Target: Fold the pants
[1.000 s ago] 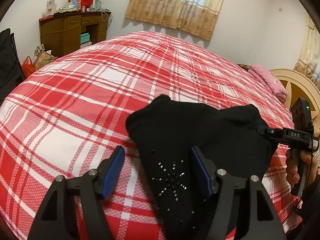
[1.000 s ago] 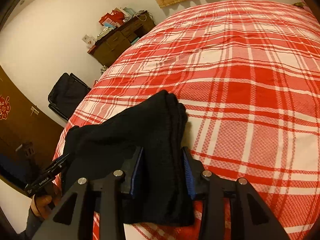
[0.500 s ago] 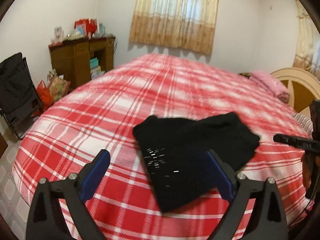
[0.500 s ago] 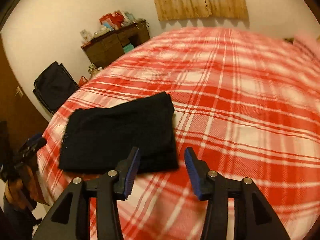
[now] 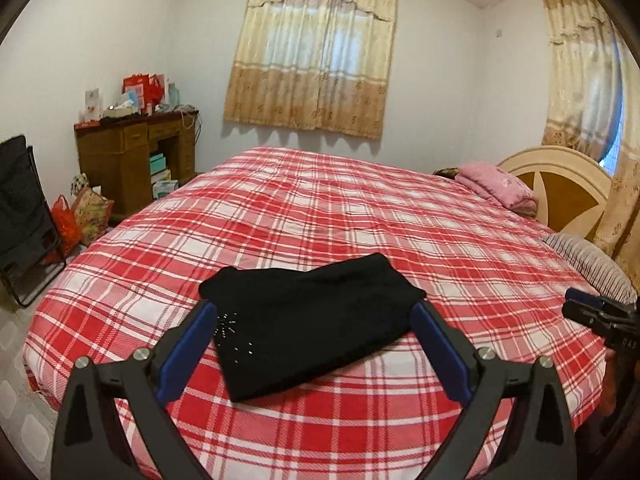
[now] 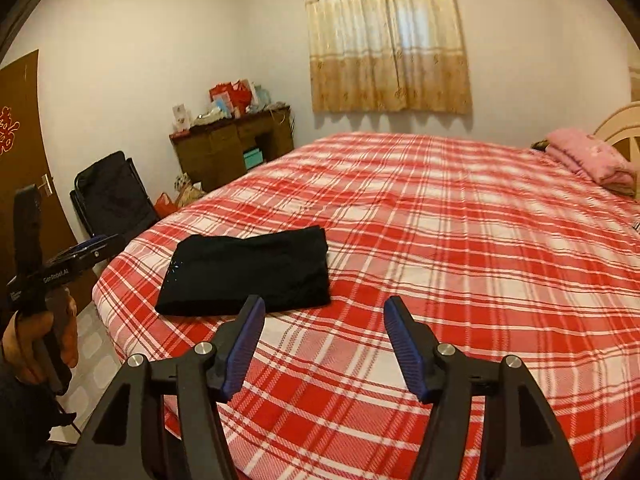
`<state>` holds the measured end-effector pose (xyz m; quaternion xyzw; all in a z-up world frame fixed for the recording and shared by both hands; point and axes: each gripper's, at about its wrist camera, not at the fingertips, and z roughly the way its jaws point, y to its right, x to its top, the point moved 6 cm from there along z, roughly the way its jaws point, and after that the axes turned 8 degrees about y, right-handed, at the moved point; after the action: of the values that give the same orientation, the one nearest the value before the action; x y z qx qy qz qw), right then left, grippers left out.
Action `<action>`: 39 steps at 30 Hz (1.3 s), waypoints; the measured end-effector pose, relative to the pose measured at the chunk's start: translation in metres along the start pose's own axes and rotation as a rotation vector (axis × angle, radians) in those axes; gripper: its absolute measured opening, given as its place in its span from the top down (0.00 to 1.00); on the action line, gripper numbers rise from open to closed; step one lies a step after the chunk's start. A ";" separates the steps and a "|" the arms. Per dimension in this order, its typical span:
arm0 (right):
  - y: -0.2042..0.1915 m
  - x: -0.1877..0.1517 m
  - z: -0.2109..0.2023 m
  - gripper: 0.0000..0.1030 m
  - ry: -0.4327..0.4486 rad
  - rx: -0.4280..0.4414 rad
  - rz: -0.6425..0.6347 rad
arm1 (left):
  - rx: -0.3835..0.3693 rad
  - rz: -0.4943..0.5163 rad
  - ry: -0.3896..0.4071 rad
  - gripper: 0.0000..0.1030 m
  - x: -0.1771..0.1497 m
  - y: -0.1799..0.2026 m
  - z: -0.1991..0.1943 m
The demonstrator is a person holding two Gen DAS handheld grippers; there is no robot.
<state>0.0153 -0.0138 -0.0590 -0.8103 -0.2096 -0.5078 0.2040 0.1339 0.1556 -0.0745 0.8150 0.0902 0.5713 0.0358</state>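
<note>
Bed: the red-and-white plaid bedspread (image 5: 360, 216) fills the room from the near edge to the headboard (image 5: 560, 184); it lies flat around the bundle.
Pants: the black pants (image 5: 308, 320) now rest on their own near the foot-side corner of the bed, a compact folded rectangle with a small spray of sparkly studs at one end. A second ago both tongs were closed into this cloth; now nothing touches it.
Left gripper: the left gripper (image 5: 316, 352) has let go and pulled back and up. Its blue pads stand far apart and are opening a touch more; the bundle only appears between them in the left wrist view, lying on the bed beyond.
Right gripper: the right gripper (image 6: 324, 344) has also released and drawn away. Its jaws are opening, with only bedspread seen between them and the pants off to its left.
Meaning for the task: I would judge the fold finished, since the bundle holds its shape unaided. What remains, at most, is squaring an edge.
</note>
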 end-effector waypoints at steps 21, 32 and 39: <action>-0.013 0.014 -0.050 0.36 0.104 0.040 0.013 | -0.012 0.045 0.018 0.02 -0.010 0.025 -0.033; -0.019 0.020 -0.063 0.36 0.135 0.049 -0.004 | -0.014 0.057 0.020 0.00 -0.010 0.030 -0.036; -0.017 0.020 -0.066 0.36 0.141 0.047 -0.006 | 0.002 0.054 0.018 0.00 -0.011 0.029 -0.036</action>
<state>-0.0347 -0.0326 -0.0129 -0.7670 -0.2089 -0.5590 0.2358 0.0996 0.1231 -0.0671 0.8119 0.0688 0.5794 0.0187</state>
